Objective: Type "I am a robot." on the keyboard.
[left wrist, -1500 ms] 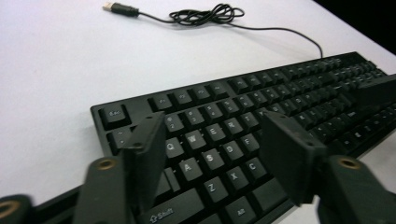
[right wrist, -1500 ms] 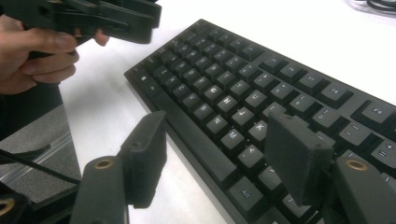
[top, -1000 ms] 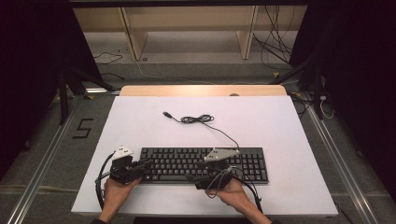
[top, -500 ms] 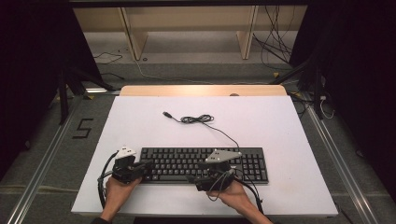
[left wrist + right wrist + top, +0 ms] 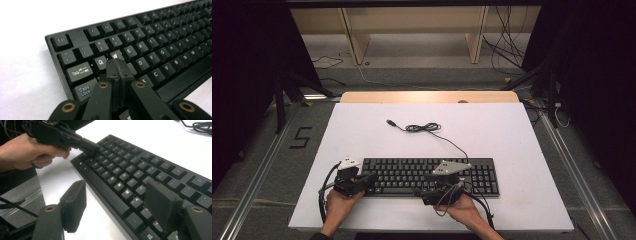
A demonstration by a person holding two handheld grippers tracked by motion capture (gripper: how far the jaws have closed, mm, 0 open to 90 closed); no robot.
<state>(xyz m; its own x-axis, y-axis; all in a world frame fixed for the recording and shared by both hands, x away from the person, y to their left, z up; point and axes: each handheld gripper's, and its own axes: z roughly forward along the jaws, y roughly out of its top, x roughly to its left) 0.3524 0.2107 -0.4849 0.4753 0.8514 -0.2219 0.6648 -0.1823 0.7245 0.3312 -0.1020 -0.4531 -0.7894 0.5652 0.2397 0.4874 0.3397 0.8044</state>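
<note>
A black keyboard (image 5: 432, 175) lies near the front of the white table (image 5: 512, 130); its cable (image 5: 422, 128) coils behind it. My left gripper (image 5: 368, 178) is shut, tips together over the A key area of the keyboard (image 5: 150, 52), just below the W key. The same left gripper (image 5: 93, 147) rests its tip on the left end of the keys. My right gripper (image 5: 418, 192) is open at the keyboard's front edge, near the space bar; its jaws straddle the front edge of the keyboard (image 5: 130, 177) with nothing held.
A person's hands (image 5: 339, 205) hold both grippers from the table's front edge. The cable's USB plug (image 5: 389, 121) lies loose on the table behind the keyboard. A wooden strip (image 5: 427, 96) borders the far edge.
Both grippers have stayed almost still at the keyboard; the left one has shifted very slightly.
</note>
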